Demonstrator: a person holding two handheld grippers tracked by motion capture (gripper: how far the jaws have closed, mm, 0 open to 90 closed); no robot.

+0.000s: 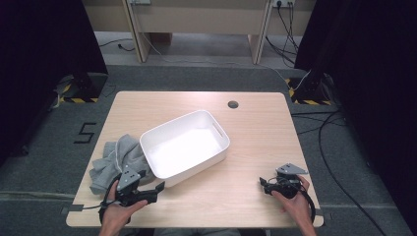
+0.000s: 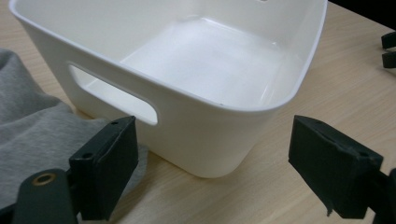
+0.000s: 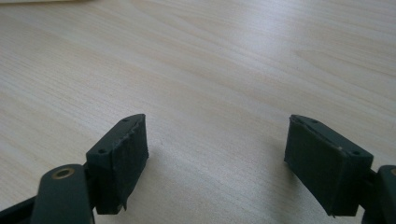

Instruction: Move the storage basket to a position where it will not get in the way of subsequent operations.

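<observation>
An empty white plastic bin (image 1: 186, 146) with handle slots sits tilted near the middle of the wooden table (image 1: 255, 132). A crumpled grey cloth (image 1: 114, 160) lies against its left side. My left gripper (image 1: 153, 188) is open at the front left, just before the bin's near corner. In the left gripper view its jaws stand wide apart facing the bin (image 2: 187, 79), with the grey cloth (image 2: 32, 126) under the left jaw. My right gripper (image 1: 264, 186) is open at the front right, held low over bare wood with nothing between its fingers (image 3: 121, 163).
A round cable hole (image 1: 233, 104) is near the table's far edge. Black curtains hang on both sides, and cables trail over the grey floor at the right. A wooden bench stands beyond the table.
</observation>
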